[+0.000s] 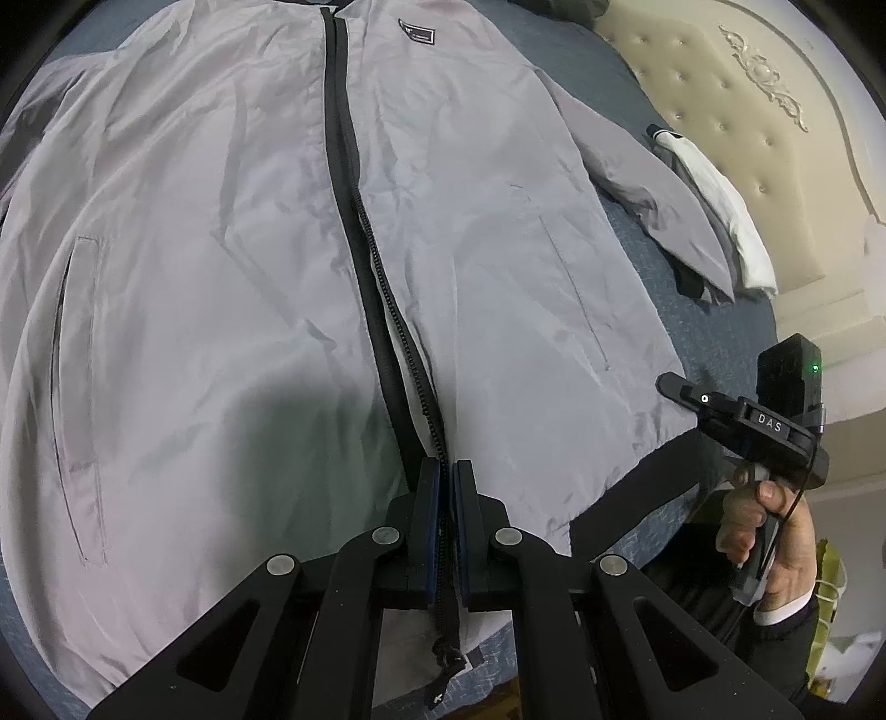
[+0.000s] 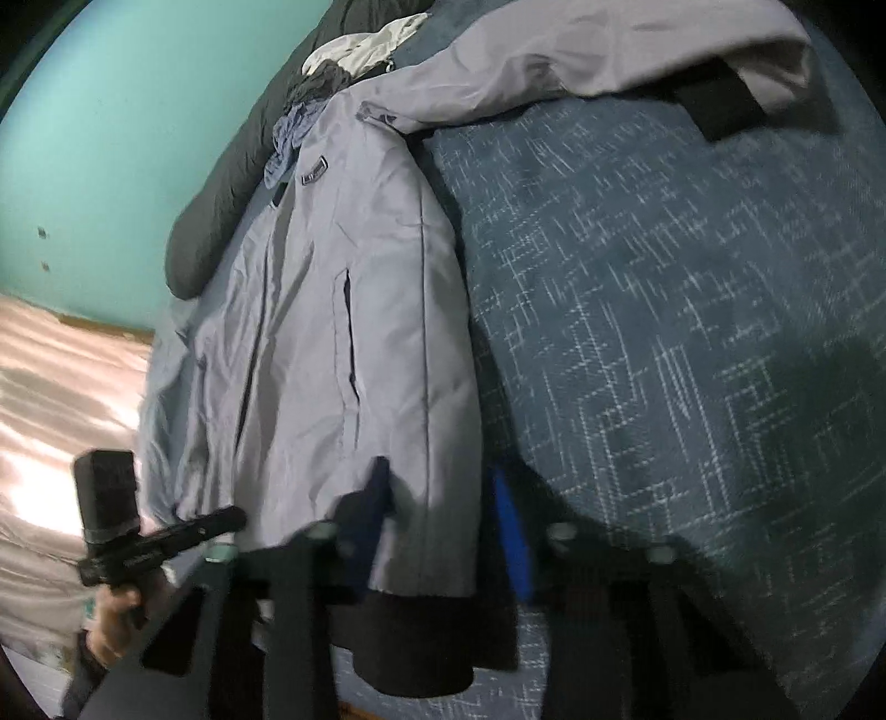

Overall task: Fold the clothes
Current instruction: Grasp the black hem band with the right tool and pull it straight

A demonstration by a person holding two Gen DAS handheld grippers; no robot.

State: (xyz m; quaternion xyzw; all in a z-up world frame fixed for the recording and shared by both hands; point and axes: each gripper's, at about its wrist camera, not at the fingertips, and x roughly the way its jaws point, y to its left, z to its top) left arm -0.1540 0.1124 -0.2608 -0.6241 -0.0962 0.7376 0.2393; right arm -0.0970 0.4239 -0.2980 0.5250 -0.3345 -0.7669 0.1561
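With the left gripper [image 1: 447,487] clamped on the zipper [image 1: 387,310] at lower centre, the right gripper [image 2: 443,531], jaws astride the jacket [image 2: 343,343] hem but grip unclear, should bite both hem layers.

White capitals "DAS" stand on the black body of the right gripper [image 1: 673,385], behind its fingers, seen from the left wrist view. A small dark patch [image 1: 419,31] with white print sits on the chest of the grey jacket [image 1: 221,221], far ahead of the left gripper's fingertips; its lettering is too small to read.
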